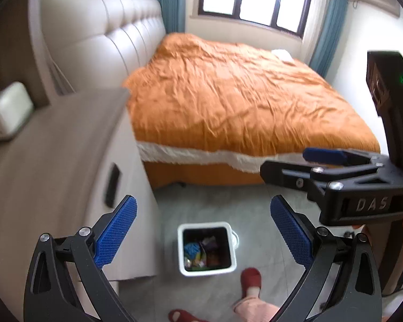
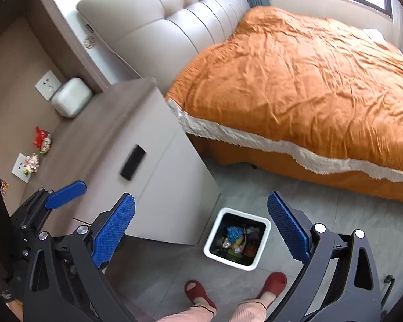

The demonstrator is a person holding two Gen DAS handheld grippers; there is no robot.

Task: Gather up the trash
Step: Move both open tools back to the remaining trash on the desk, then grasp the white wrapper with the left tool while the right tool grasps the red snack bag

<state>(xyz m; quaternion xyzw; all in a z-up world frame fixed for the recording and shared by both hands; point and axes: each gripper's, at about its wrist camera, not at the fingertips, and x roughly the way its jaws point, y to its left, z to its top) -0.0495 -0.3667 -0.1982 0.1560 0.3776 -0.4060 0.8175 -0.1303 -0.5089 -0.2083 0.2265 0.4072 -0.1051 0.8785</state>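
A white square trash bin (image 1: 207,249) stands on the grey floor beside the nightstand, holding several colourful wrappers; it also shows in the right wrist view (image 2: 237,241). Two crumpled wrappers lie on the nightstand top by the wall: a red one (image 2: 42,139) and a pale flowery one (image 2: 31,163). My left gripper (image 1: 202,232) is open and empty, high above the bin. My right gripper (image 2: 201,230) is open and empty, also above the bin. The right gripper shows in the left wrist view (image 1: 309,163), the left gripper in the right wrist view (image 2: 64,196).
The grey nightstand (image 2: 137,123) with a drawer handle carries a white box (image 2: 71,100) near wall sockets. A bed with an orange cover (image 2: 309,80) fills the right. The person's red slippers (image 2: 274,284) stand just before the bin.
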